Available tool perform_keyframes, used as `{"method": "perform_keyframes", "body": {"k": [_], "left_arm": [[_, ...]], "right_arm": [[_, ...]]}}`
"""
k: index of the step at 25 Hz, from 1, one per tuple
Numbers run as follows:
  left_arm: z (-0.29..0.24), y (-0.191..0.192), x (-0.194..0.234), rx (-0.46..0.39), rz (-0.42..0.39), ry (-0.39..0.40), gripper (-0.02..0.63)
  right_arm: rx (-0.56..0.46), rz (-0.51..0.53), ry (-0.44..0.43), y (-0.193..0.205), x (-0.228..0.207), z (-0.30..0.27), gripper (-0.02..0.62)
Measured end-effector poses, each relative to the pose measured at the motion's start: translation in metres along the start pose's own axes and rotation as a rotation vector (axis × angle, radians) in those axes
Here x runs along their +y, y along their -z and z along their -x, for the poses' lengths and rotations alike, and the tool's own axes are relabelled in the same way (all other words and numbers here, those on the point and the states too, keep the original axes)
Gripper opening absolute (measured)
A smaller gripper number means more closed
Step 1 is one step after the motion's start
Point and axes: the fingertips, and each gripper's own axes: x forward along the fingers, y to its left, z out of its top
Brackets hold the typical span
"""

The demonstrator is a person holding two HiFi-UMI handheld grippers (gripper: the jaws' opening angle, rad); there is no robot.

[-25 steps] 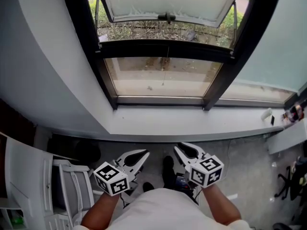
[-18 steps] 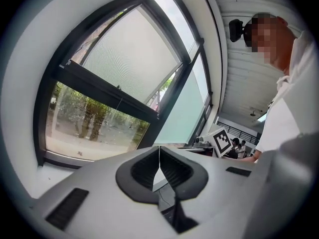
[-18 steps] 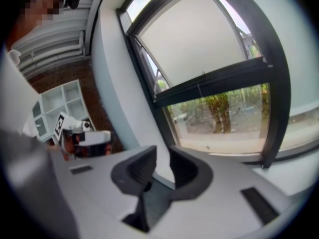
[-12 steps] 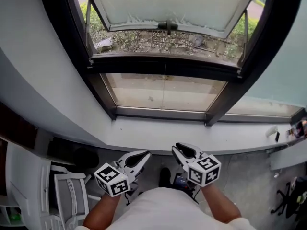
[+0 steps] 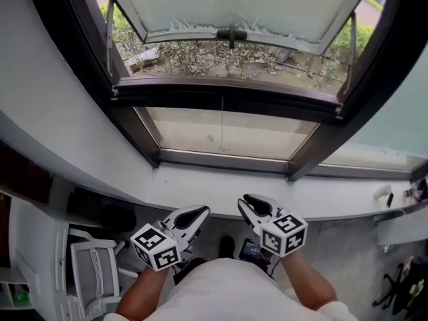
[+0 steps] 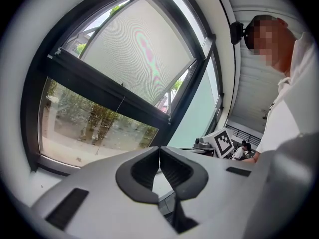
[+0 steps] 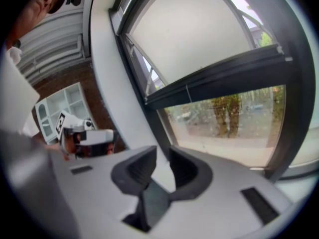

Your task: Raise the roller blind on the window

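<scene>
The roller blind (image 5: 234,5) is a pale mesh sheet covering the tilted upper pane of the black-framed window (image 5: 134,122). A thin cord (image 5: 223,116) hangs in front of the lower pane. Both grippers are held low, just short of the white sill (image 5: 214,186), touching nothing. My left gripper (image 5: 195,213) is shut and empty; in its own view its tips (image 6: 159,151) meet below the blind (image 6: 139,54) and cord (image 6: 118,103). My right gripper (image 5: 252,204) is open, with a narrow empty gap between its pads (image 7: 163,154), and points at the lower pane under the blind (image 7: 189,34).
A white chair (image 5: 93,273) stands at lower left below a white wall panel (image 5: 47,112). Small items (image 5: 383,193) lie on the sill's right end. An office chair (image 5: 401,286) is at the far right. Dark objects (image 5: 253,251) sit on the floor by my feet.
The window and sill have come closer and lower in the head view. Both grippers have moved forward toward the sill. Neither jaw gap has changed.
</scene>
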Motion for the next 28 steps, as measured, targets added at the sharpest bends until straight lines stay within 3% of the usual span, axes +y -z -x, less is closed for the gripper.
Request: {"method": "perform_keyframes", "body": {"k": [7,16,28], "left_arm": [[-0.008,-0.018,0.011,-0.002,-0.020,0.024,0.023],[-0.004,-0.042,0.042,0.032,-0.030,0.098,0.023],[0.016,-0.065,0.086,0.065,-0.077,0.145,0.025]], "right_arm": [[-0.001,-0.006,0.012,-0.010,-0.005,-0.011,0.074],[-0.032,-0.024,0.119,-0.025,-0.001,-0.033,0.074],[-0.071,-0.057,0.197,-0.039,0.016,-0.078,0.074]]}}
